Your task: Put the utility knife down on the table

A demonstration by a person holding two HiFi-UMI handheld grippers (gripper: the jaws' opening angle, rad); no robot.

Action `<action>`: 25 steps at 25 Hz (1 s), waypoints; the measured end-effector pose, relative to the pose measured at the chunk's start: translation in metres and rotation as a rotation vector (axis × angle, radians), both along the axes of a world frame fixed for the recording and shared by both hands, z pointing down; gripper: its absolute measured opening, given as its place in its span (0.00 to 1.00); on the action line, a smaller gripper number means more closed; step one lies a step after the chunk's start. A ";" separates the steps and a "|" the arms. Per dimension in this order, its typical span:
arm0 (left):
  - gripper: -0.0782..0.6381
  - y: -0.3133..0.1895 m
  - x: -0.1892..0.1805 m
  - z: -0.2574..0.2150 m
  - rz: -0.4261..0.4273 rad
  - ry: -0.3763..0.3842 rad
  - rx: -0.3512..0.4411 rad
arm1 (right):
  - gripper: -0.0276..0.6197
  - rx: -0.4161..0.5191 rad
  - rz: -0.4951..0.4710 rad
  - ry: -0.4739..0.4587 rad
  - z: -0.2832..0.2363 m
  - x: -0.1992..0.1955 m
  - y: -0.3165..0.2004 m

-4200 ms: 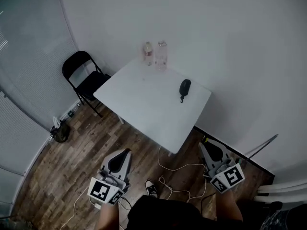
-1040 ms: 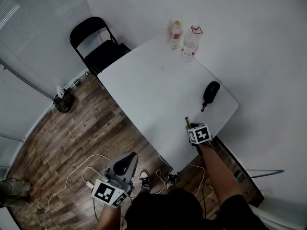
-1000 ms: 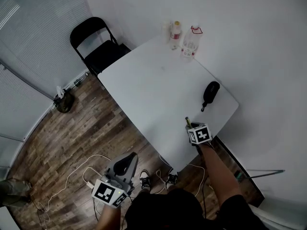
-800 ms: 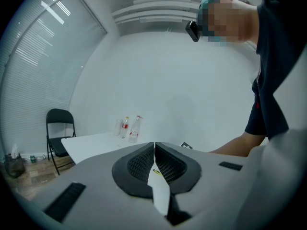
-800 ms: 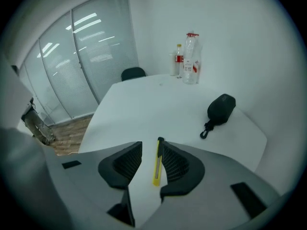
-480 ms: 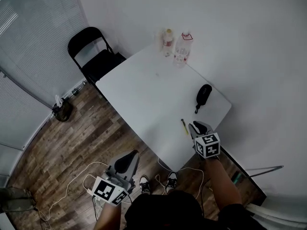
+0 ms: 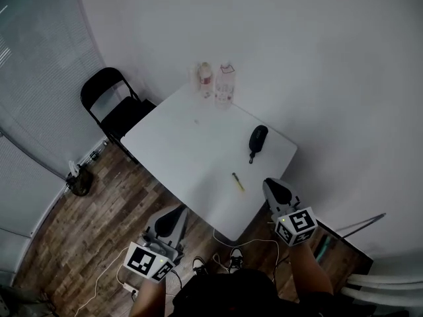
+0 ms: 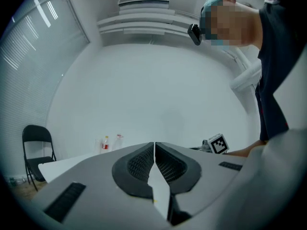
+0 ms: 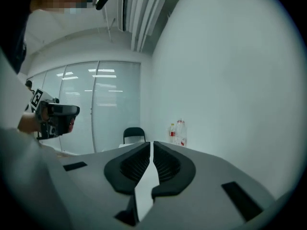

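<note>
Utility knife (image 7: 237, 181) lies flat on your white counter (image 7: 185, 157), near its lower right edge in the head view, and touches neither gripper. It is a slim, straight, yellowish stick. Its long axis runs from upper left to lower right of the frame, and it is too small to tell which end is the blade. The counter is smooth, matte and rectangular. Just above the knife sits a black oval pouch (image 7: 258, 137) with a short strap, and two clear plastic bottles (image 7: 225, 86) stand at the far corner. Your right gripper (image 7: 269, 185) hangs at the counter's lower right edge, its ribbed dark fingers (image 9: 165, 164) closing with nothing between them. Your left gripper (image 7: 174, 211), over the wood-plank floor (image 7: 86, 223), has its fingers clenched together, empty.
</note>
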State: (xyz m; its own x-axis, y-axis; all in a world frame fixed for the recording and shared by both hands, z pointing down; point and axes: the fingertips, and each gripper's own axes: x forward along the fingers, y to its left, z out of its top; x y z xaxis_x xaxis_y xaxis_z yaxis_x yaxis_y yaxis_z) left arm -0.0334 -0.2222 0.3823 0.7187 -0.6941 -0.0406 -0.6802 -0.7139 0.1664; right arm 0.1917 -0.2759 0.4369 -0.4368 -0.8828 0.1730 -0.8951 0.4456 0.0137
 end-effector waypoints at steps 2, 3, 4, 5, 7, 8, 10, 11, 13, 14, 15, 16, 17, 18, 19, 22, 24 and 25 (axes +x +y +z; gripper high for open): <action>0.15 0.002 0.003 -0.011 0.009 -0.005 0.025 | 0.10 0.046 0.008 -0.036 -0.025 0.001 0.014; 0.15 0.003 0.004 -0.015 0.012 -0.009 0.037 | 0.09 0.068 0.009 -0.055 -0.036 0.002 0.021; 0.15 0.004 0.005 -0.020 0.014 -0.016 0.049 | 0.09 0.089 0.007 -0.074 -0.047 0.003 0.027; 0.15 0.005 0.007 -0.024 0.015 -0.025 0.063 | 0.09 0.110 0.004 -0.089 -0.057 0.004 0.033; 0.15 0.007 0.010 -0.031 0.017 -0.042 0.091 | 0.09 0.154 -0.002 -0.095 -0.076 0.005 0.045; 0.15 0.008 0.011 -0.035 0.017 -0.047 0.103 | 0.09 0.174 -0.002 -0.086 -0.084 0.005 0.049; 0.15 0.010 0.011 -0.042 0.015 -0.051 0.116 | 0.09 0.203 0.000 -0.063 -0.096 0.004 0.058; 0.15 0.011 0.009 -0.046 0.012 -0.053 0.122 | 0.09 0.212 0.002 -0.057 -0.101 0.003 0.062; 0.15 0.011 0.005 -0.054 0.002 -0.061 0.142 | 0.08 0.228 0.006 -0.043 -0.111 0.001 0.070; 0.15 0.010 0.003 -0.057 -0.004 -0.060 0.149 | 0.08 0.237 0.009 -0.033 -0.115 0.000 0.073; 0.15 0.010 0.001 -0.059 -0.008 -0.055 0.151 | 0.08 0.244 0.011 -0.024 -0.118 0.000 0.075; 0.15 0.008 0.000 -0.059 -0.011 -0.048 0.150 | 0.08 0.248 0.013 -0.019 -0.120 0.001 0.076; 0.15 0.005 -0.001 -0.058 -0.013 -0.042 0.147 | 0.08 0.249 0.014 -0.018 -0.120 0.002 0.075; 0.15 0.002 -0.001 -0.056 -0.016 -0.039 0.143 | 0.08 0.248 0.017 -0.020 -0.120 0.003 0.073; 0.15 0.000 -0.001 -0.055 -0.018 -0.038 0.140 | 0.08 0.246 0.019 -0.024 -0.119 0.005 0.071; 0.15 -0.001 0.001 -0.054 -0.017 -0.040 0.138 | 0.08 0.239 0.018 -0.032 -0.118 0.007 0.069; 0.15 0.000 0.003 -0.054 -0.016 -0.040 0.140 | 0.08 0.234 0.016 -0.030 -0.117 0.008 0.069; 0.15 0.000 0.003 -0.055 -0.017 -0.040 0.140 | 0.08 0.231 0.014 -0.028 -0.116 0.008 0.069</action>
State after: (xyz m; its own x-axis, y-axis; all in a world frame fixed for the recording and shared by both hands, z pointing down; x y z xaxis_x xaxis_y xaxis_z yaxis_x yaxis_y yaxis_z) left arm -0.0306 -0.2220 0.3278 0.7100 -0.6956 -0.1095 -0.6963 -0.7167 0.0387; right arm 0.1999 -0.2072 0.3204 -0.4259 -0.9035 -0.0470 -0.9027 0.4209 0.0888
